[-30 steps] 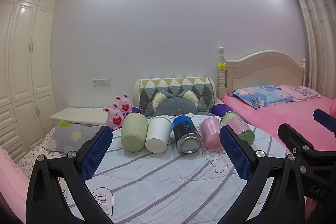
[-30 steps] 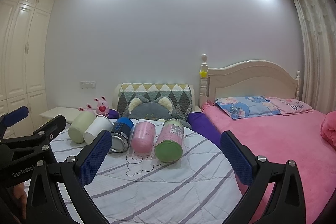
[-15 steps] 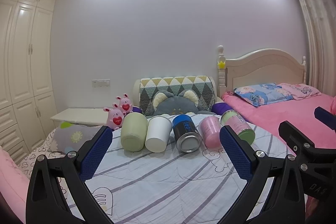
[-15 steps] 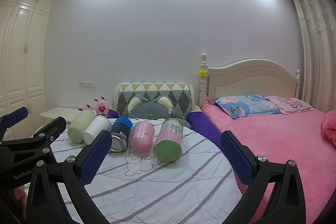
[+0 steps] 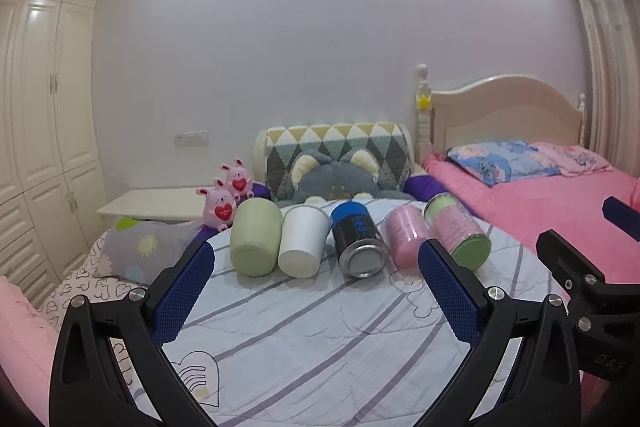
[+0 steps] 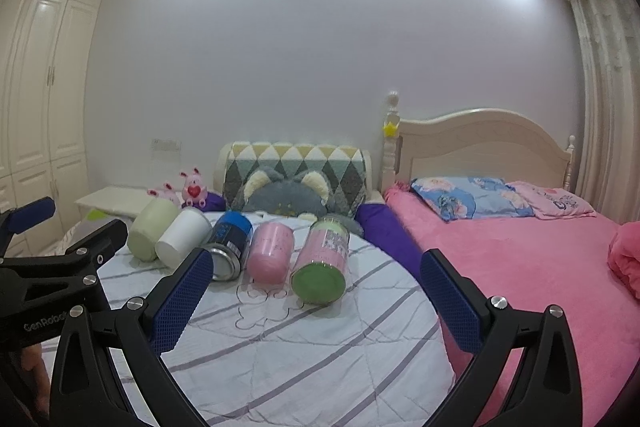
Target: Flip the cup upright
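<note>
Five cups lie on their sides in a row across the striped quilt (image 5: 304, 339), bases toward the cameras: from left to right a pale green cup (image 5: 256, 241), a white cup (image 5: 303, 241), a blue can (image 5: 357, 242), a pink cup (image 5: 404, 241) and a pink jar (image 5: 458, 231) with a green base. The left gripper (image 5: 316, 293) hovers near the row with jaws spread wide, holding nothing. The right gripper (image 6: 316, 293) hangs likewise spread and empty, nearer the pink bed (image 6: 520, 251) on the right.

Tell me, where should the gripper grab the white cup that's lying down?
Probably the white cup by its round sides near the middle, coming down from above. It lies tipped over, base toward the camera, squeezed between the green cup and blue can, so side gaps look tight.
</note>
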